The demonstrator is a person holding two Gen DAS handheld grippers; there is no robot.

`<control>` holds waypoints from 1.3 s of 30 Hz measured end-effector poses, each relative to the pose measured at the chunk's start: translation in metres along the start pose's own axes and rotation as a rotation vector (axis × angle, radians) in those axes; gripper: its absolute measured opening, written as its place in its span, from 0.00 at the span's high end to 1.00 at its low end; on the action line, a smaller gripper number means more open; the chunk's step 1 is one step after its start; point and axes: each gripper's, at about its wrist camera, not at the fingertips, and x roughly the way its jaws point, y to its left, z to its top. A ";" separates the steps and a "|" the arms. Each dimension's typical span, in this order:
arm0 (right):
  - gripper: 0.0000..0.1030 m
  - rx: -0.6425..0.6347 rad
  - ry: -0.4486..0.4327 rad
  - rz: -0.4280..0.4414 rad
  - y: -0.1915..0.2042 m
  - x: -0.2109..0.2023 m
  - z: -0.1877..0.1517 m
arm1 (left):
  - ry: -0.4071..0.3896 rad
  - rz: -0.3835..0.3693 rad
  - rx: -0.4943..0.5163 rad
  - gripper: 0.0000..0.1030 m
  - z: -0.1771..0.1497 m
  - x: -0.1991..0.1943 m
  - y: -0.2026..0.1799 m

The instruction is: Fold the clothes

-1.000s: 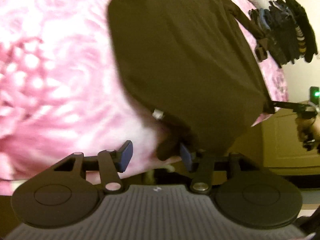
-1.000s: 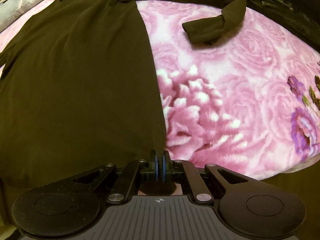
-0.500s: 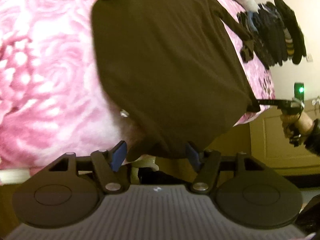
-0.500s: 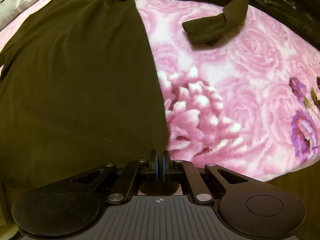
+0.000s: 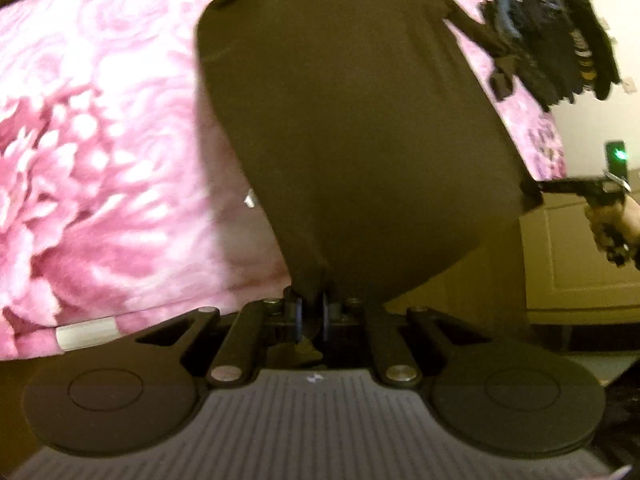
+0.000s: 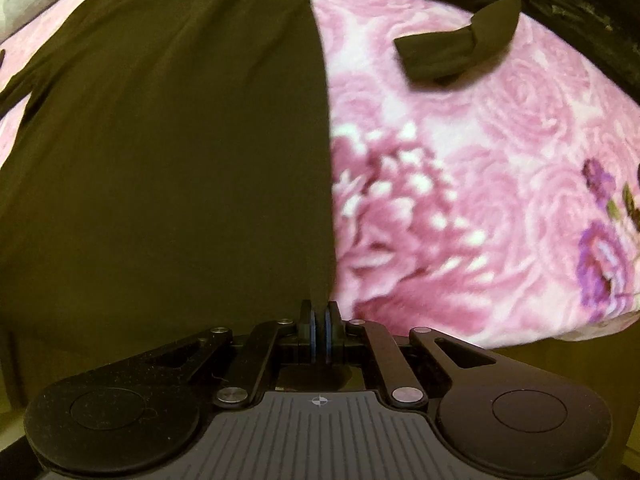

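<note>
A dark brown long-sleeved shirt (image 5: 352,128) lies spread on a pink rose-patterned blanket (image 5: 100,140). My left gripper (image 5: 312,316) is shut on the shirt's bottom hem at its left corner. My right gripper (image 6: 319,332) is shut on the hem at the other corner; it also shows in the left wrist view (image 5: 576,186), held by a hand. In the right wrist view the shirt (image 6: 168,152) fills the left side and one sleeve (image 6: 460,52) lies curled on the blanket (image 6: 480,200) at the upper right.
A pile of dark clothes (image 5: 560,36) sits at the far end of the bed, also seen in the right wrist view (image 6: 592,4). The bed edge drops off near both grippers. A beige cabinet (image 5: 580,264) stands beyond the bed's side.
My left gripper was open around the shirt's hem corner and has now shut on it. The right gripper has stayed shut on its corner.
</note>
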 end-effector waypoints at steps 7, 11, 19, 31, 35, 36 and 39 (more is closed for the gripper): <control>0.97 0.068 0.038 -0.025 0.005 0.016 -0.006 | 0.082 0.038 0.031 0.92 0.002 0.026 -0.008; 0.97 0.124 0.043 -0.036 0.005 0.001 -0.004 | 0.133 0.094 0.085 0.90 0.003 0.013 -0.014; 0.97 0.243 -0.131 -0.129 0.002 -0.047 0.009 | 0.090 0.173 0.182 0.84 0.027 -0.027 -0.030; 0.97 0.283 -0.326 0.018 -0.105 -0.025 0.115 | 0.089 0.196 0.248 0.75 0.143 0.029 -0.142; 0.96 0.317 -0.384 0.018 -0.138 -0.010 0.140 | 0.137 0.151 0.302 0.73 0.183 0.067 -0.199; 0.96 0.332 -0.391 0.036 -0.145 -0.007 0.145 | 0.144 0.136 0.316 0.72 0.191 0.074 -0.212; 0.27 0.386 -0.406 0.044 -0.160 0.006 0.154 | 0.169 0.116 0.354 0.72 0.204 0.087 -0.239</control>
